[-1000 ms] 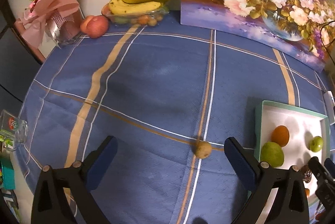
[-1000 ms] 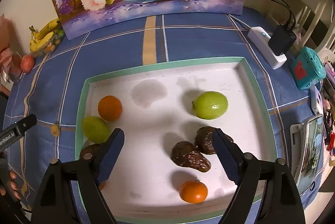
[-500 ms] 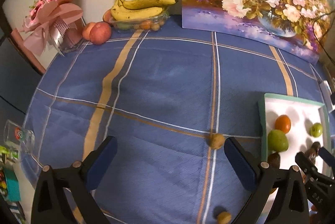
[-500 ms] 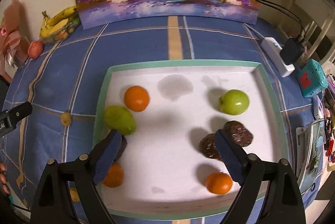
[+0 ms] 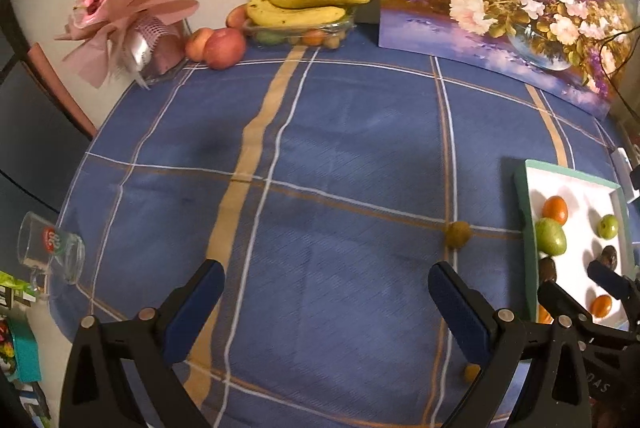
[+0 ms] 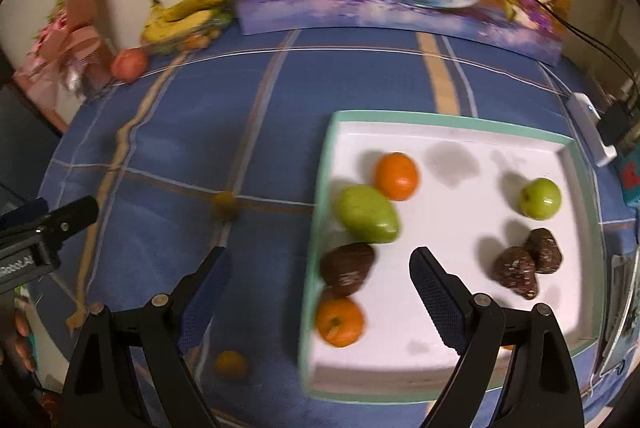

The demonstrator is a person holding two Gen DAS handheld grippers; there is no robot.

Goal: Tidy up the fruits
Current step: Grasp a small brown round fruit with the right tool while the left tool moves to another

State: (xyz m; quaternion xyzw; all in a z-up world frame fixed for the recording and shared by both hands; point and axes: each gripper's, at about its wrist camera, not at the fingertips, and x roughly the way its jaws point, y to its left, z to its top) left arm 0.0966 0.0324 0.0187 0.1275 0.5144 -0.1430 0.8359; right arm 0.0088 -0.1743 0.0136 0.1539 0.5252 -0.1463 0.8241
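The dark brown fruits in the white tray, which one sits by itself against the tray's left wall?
The dark brown fruit wedged between the oblong green fruit and the near orange. The other two brown ones touch each other on the right side.

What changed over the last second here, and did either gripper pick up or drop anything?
The right gripper swung left from over the tray's middle to its left edge, bringing the two small fruits on the cloth into its view. The left gripper pulled back from the nearer one. Both stayed open and empty; the tray's fruit did not move.
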